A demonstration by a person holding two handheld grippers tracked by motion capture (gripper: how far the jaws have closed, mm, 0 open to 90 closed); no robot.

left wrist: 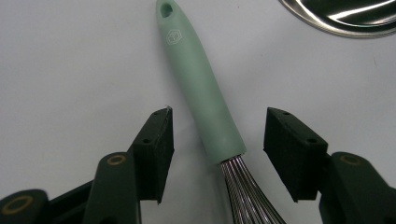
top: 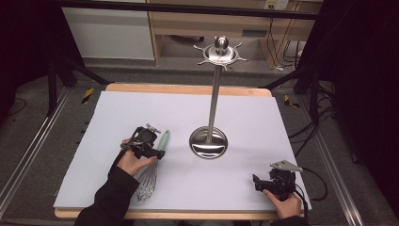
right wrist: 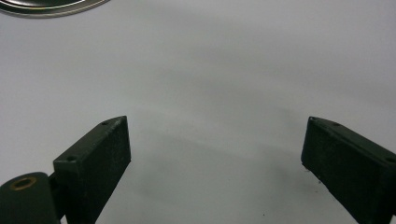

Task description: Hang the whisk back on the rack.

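Whisk (top: pixel 153 165) lies flat on the worktop (top: pixel 244 117), left of centre, mint handle pointing away from the person and a bit right, wire head toward the near edge. Left gripper (top: pixel 147 141) sits right over the handle; in the left gripper view (left wrist: pixel 218 135) its jaws are wide open with the handle between them, one jaw each side, gaps on both sides, nothing gripped yet. Handle's long axis runs roughly along the jaws' reach, tilted slightly left at the far end, so the closing line crosses it just above where the wires start. Hang hole at the handle tip faces the stand (top: pixel 215 94), which rises right of the whisk, hooks at top. Right gripper (top: pixel 275 181) rests near the right front corner, well apart from the whisk; jaws wide open, empty, over bare worktop (right wrist: pixel 215 154). Left hand is clearly the nearer. Likely next: close on the handle.
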